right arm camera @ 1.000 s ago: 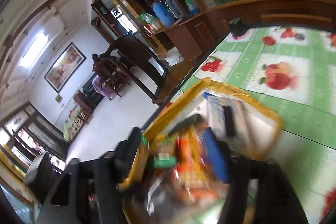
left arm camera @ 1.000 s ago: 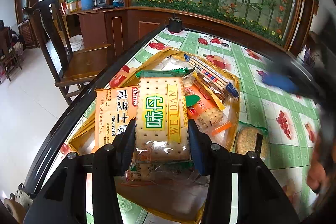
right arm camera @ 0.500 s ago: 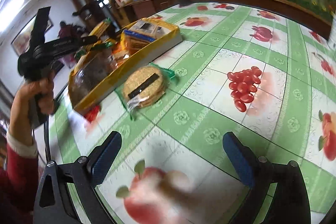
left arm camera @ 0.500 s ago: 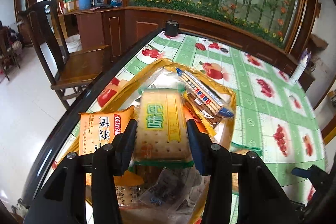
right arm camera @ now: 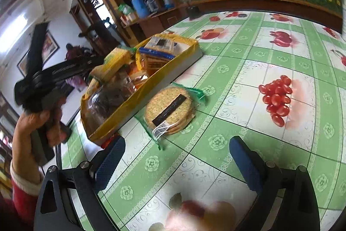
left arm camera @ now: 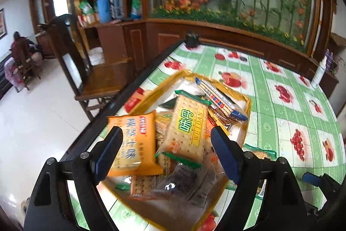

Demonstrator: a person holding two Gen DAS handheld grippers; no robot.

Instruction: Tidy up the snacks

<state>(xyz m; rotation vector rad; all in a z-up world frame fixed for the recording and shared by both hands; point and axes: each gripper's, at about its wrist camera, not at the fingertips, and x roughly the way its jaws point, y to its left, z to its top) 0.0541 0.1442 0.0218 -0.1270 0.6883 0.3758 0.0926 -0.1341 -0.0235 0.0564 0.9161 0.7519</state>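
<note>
A yellow tray full of snack packs sits near the table's left edge; it also shows in the right wrist view. My left gripper is open above it. The green-and-yellow WEIDAN cracker pack lies loose on the pile between the fingers, next to an orange biscuit pack. My right gripper is open and empty over the tablecloth. A pack of round crackers lies on the table beside the tray, ahead of the right gripper.
The table has a green fruit-print cloth and a dark left edge. A wooden chair stands off that edge. A small black object sits at the far corner. A wooden cabinet with flowers is behind.
My left gripper has opened and let go of the WEIDAN pack, which now rests tilted on the pile. My right gripper left the tray and now sits lower, facing the round crackers.
</note>
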